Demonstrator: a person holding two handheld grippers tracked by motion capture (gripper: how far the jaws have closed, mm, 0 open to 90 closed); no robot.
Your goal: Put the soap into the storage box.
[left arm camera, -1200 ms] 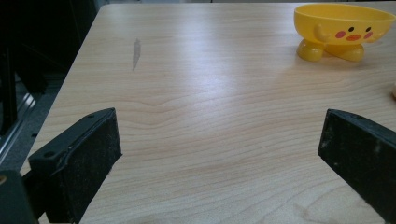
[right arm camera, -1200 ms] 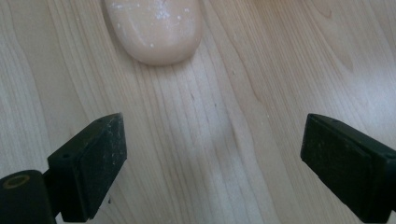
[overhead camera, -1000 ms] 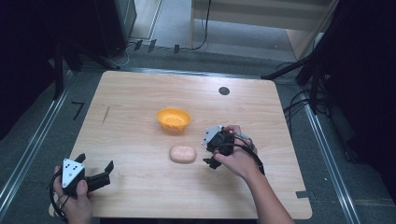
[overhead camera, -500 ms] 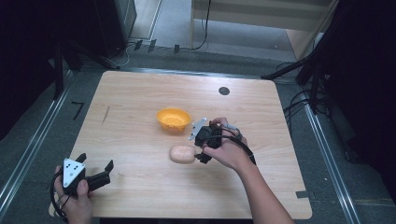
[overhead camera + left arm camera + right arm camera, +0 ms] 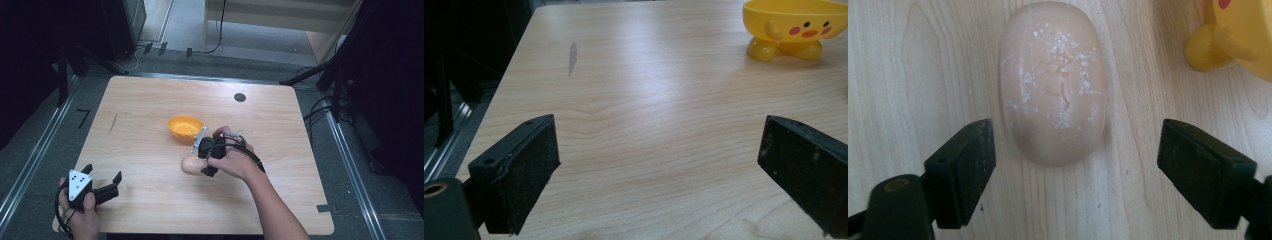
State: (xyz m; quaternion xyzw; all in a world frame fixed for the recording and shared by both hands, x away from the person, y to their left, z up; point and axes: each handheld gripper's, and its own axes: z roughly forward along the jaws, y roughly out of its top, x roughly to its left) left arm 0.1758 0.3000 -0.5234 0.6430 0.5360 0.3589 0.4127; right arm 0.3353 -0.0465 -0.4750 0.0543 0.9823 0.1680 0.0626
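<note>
Nearest the person's edge of the table (image 5: 150, 210), well to the left of the soap (image 5: 189, 164), the left gripper (image 5: 102, 186) is sitting exactly where it sat a second ago, its jaws spread wide with only bare wood between them. It is taking no part in the work for now.

Further in, the right gripper (image 5: 204, 161) is doing the changing. A second ago it was standing off to the right of the soap; now it is hanging directly over it, pointing down. Its jaws have just been closing, yet they are still parted, and in the right gripper view the soap (image 5: 1053, 82) is lying just ahead of the pads (image 5: 965, 170), not between them and not touched. So the hand is lining up a grasp, not making one: it probably needs to slide further along the bar before the pads can pinch its sides.

Just beyond the soap, the yellow bowl (image 5: 185, 126) is standing upright and unmoved. Its nearness is suggesting it as the likely place for the soap to go.
</note>
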